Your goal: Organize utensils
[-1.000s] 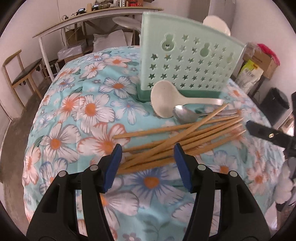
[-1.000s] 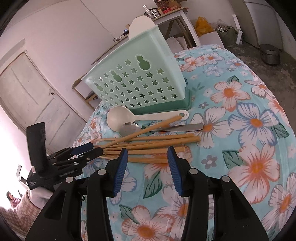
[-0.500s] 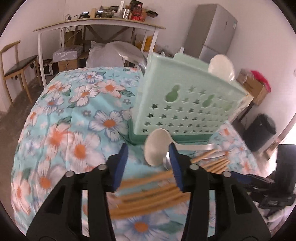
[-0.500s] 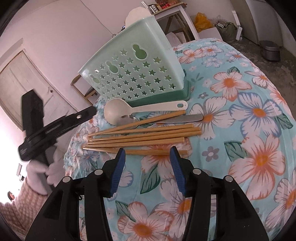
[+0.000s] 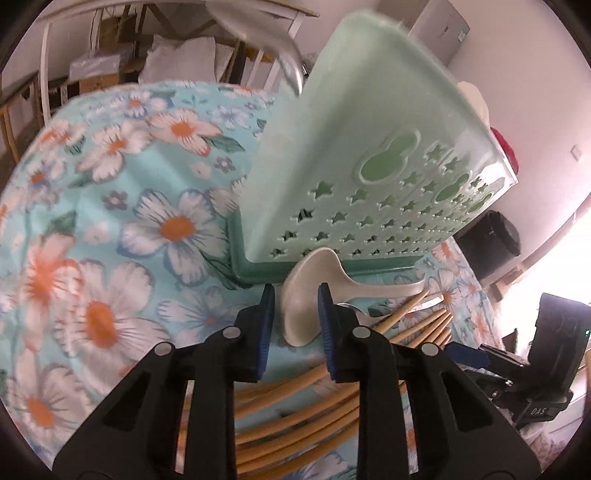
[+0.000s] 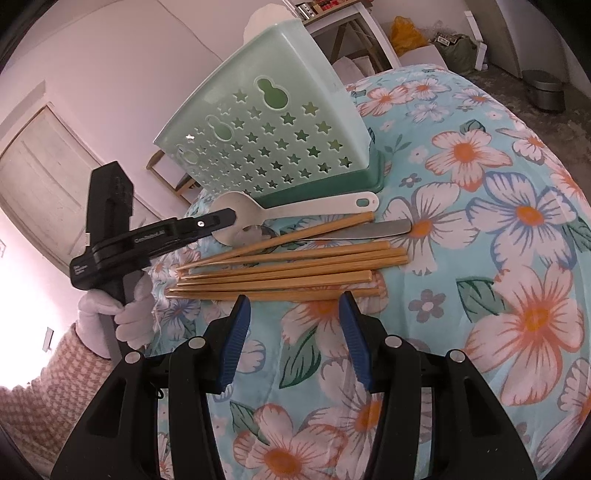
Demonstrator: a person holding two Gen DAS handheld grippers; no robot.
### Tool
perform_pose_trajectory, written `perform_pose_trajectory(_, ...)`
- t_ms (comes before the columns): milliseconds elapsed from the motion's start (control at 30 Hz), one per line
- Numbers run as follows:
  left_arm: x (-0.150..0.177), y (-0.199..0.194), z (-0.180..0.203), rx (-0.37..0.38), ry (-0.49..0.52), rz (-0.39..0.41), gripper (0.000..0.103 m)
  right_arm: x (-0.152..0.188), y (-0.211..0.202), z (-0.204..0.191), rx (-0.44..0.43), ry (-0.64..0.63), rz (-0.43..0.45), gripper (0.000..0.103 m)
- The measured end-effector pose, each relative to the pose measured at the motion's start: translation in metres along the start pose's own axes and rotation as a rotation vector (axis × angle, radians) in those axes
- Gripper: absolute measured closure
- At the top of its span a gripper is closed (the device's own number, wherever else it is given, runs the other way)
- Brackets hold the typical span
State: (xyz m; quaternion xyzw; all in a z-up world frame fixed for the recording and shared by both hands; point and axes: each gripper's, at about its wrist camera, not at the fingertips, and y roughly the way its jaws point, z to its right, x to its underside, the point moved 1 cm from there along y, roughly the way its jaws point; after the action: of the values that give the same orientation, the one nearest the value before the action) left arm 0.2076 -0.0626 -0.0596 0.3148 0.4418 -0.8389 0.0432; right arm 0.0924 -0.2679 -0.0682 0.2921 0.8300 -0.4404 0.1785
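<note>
A mint-green utensil holder [image 5: 369, 177] [image 6: 273, 136] with star holes stands on the floral tablecloth. A white rice spoon [image 5: 306, 295] [image 6: 295, 208] lies in front of it, beside a metal spoon [image 6: 258, 233] and several wooden chopsticks [image 6: 288, 277] [image 5: 317, 398]. My left gripper [image 5: 295, 306] is open, its blue fingers on either side of the white spoon's bowl; it also shows in the right wrist view [image 6: 221, 218]. My right gripper [image 6: 293, 321] is open and empty, just short of the nearest chopstick.
A white spoon head [image 6: 271, 13] sticks up from the holder. A metal knife handle [image 6: 380, 229] lies among the chopsticks. The table [image 6: 517, 221] is covered in floral cloth. A desk, a chair and boxes stand beyond.
My left gripper has moved forward over the chopsticks and down to the white spoon's bowl, its jaws narrower. My right gripper has barely moved.
</note>
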Motion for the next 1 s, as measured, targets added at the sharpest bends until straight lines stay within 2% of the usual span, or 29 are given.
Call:
perform_pose_trajectory(67,0.002,0.005,0.0,0.015,-0.013,-0.003,0.085,0.0,0.0,0.0,-0.004,0.002,0.001,0.054)
perform_pose_trajectory(133,0.004,0.008,0.001,0.012,-0.015,0.003,0.097,-0.001,0.0,0.0,-0.007,0.005,0.002,0.054)
perform_pose_trajectory(300,0.01,-0.001,0.008,0.028,-0.01,0.049,0.099,-0.001,-0.001,0.0,-0.009,0.008,0.005,0.054)
perform_pose_trajectory(367,0.014,-0.009,0.015,0.012,0.016,0.073,0.099,0.0,-0.002,0.002,-0.01,0.01,0.007,0.054)
perform_pose_trajectory(600,0.04,-0.048,0.036,0.02,0.055,0.177,0.099,0.001,-0.005,0.004,-0.007,0.016,0.022,0.054)
perform_pose_trajectory(900,0.061,-0.126,0.024,0.01,-0.046,0.367,0.099,0.005,-0.014,-0.01,0.041,-0.061,0.061,0.054)
perform_pose_trajectory(1000,0.072,-0.154,0.014,-0.026,-0.077,0.417,0.099,0.005,-0.016,-0.021,0.081,-0.114,0.075,0.054)
